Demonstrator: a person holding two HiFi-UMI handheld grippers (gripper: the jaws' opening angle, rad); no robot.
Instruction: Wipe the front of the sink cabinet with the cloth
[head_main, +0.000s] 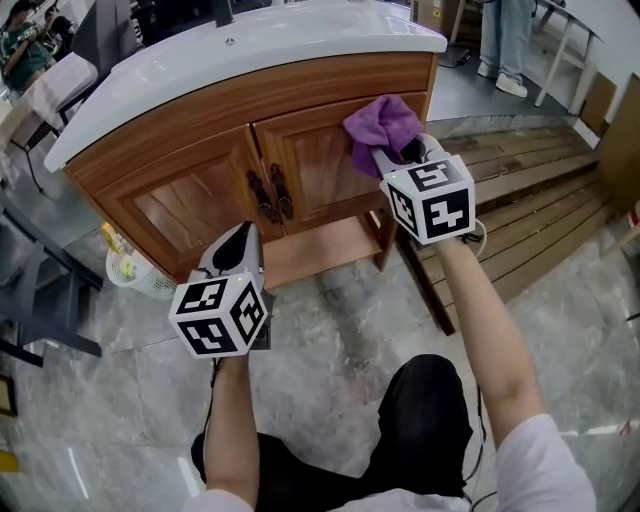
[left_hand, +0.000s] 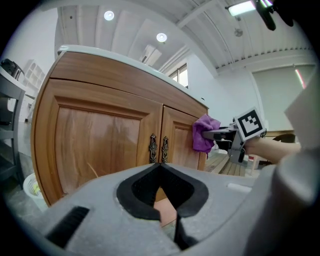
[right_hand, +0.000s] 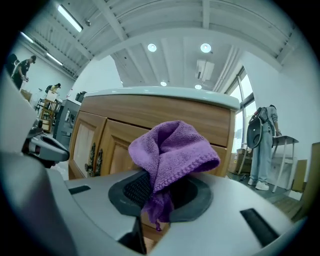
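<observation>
Purple terry cloth (head_main: 382, 128), bunched into a loose wad, is clamped in the right hand-held gripper (head_main: 400, 155), whose jaws are closed on the cloth's lower folds so that the bulk stands ahead of the tips. The wad sits at the upper outer corner of the right door (head_main: 320, 165) of the curved brown wooden sink cabinet (head_main: 200, 190), just under the top rail, and seems to touch the wood. From there nearly all the unwiped front lies to the left: its long axis runs sideways beneath the white sink top (head_main: 250, 40), past the pair of dark metal handles (head_main: 272, 195) to the left door. The right arm is clearly the nearer one. The left hand-held gripper (head_main: 238, 245) hangs low, well apart from the wood, its jaw tips together and nothing between them. The bowed front probably calls for the stroke to follow the curve.

Grey marble floor tiles (head_main: 350, 320) lie below, a slatted wooden platform (head_main: 530, 200) to the right, and a white basket (head_main: 135, 275) by the cabinet's left foot.
</observation>
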